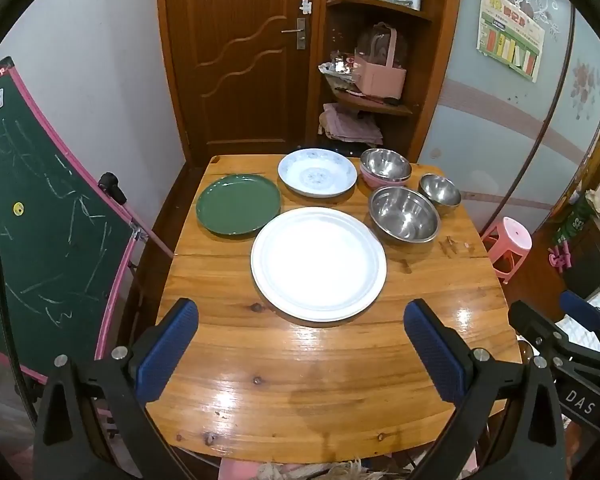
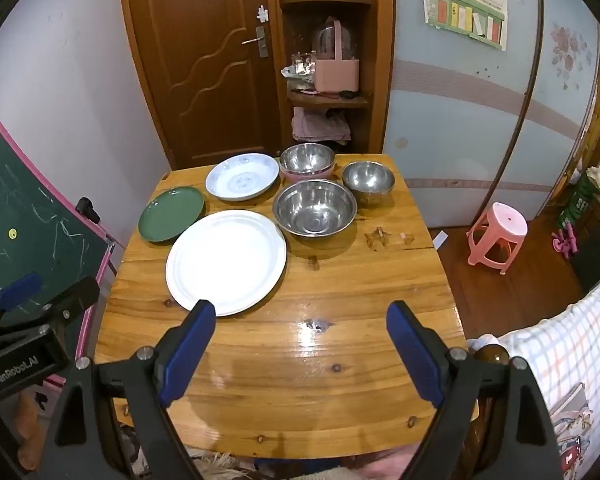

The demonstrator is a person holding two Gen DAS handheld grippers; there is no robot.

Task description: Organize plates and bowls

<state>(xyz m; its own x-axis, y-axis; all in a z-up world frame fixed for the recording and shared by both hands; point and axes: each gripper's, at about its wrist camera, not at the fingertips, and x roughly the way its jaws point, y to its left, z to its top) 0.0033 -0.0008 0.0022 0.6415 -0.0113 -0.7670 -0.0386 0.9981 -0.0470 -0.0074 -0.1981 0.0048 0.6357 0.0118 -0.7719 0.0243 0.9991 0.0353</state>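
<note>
On the wooden table (image 1: 300,400) lie a large white plate (image 1: 318,263) (image 2: 226,261), a green plate (image 1: 238,204) (image 2: 171,213) at the left and a white patterned deep plate (image 1: 317,172) (image 2: 242,176) behind. To the right stand a large steel bowl (image 1: 404,214) (image 2: 314,207), a small steel bowl (image 1: 440,190) (image 2: 368,179), and a steel bowl nested in a pink bowl (image 1: 385,168) (image 2: 308,162). My left gripper (image 1: 300,312) is open and empty above the table's near half. My right gripper (image 2: 300,312) is open and empty, also short of the dishes.
A green chalkboard (image 1: 40,220) leans left of the table. A pink stool (image 2: 498,232) stands on the floor to the right. A door (image 1: 240,52) and corner shelves (image 1: 372,60) are behind the table. A checked cloth (image 2: 560,340) lies at the near right.
</note>
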